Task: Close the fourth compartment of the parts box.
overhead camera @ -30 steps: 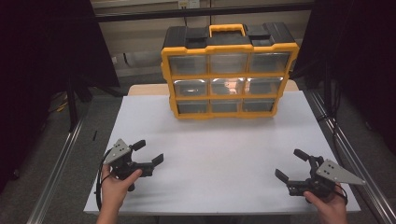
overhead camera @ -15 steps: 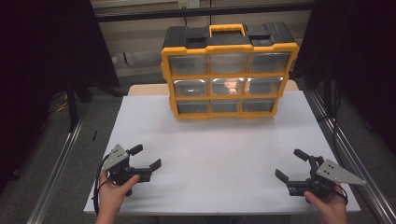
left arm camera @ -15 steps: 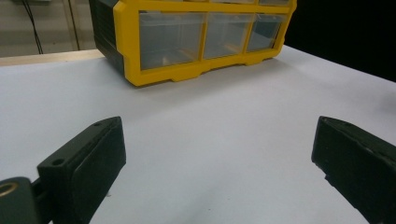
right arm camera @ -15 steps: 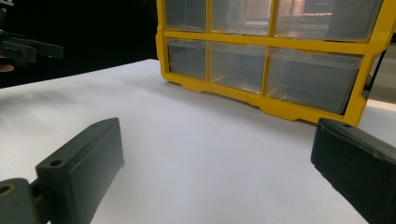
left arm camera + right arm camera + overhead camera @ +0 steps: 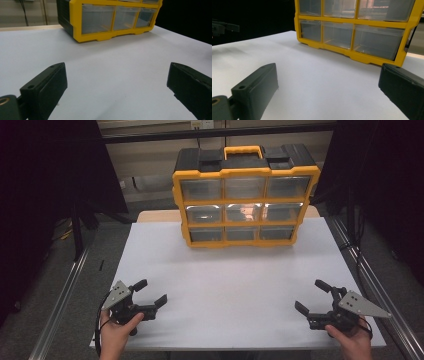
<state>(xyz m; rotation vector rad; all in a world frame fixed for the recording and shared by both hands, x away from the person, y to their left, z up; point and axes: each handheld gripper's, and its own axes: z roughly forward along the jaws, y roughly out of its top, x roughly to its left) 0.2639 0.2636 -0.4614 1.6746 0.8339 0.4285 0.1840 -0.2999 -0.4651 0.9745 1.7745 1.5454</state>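
A yellow and black organiser case with clear drawers and a yellow handle stands upright at the far middle of the white table. My left gripper rests low at the near left, open, nothing between its jaws. My right gripper sits at the near right, open too, with nothing held. In the left gripper view the case is far ahead, and both jaws stand wide apart over bare table. The right gripper view shows the case's lower drawers ahead.
Metal rails run along both sides of the table. Dark curtains hang left and right. A wooden strip edges the table behind the case. Between the grippers and the case lies open white surface.
My left gripper has drifted back toward the near edge and slightly left. The right gripper has stayed put.
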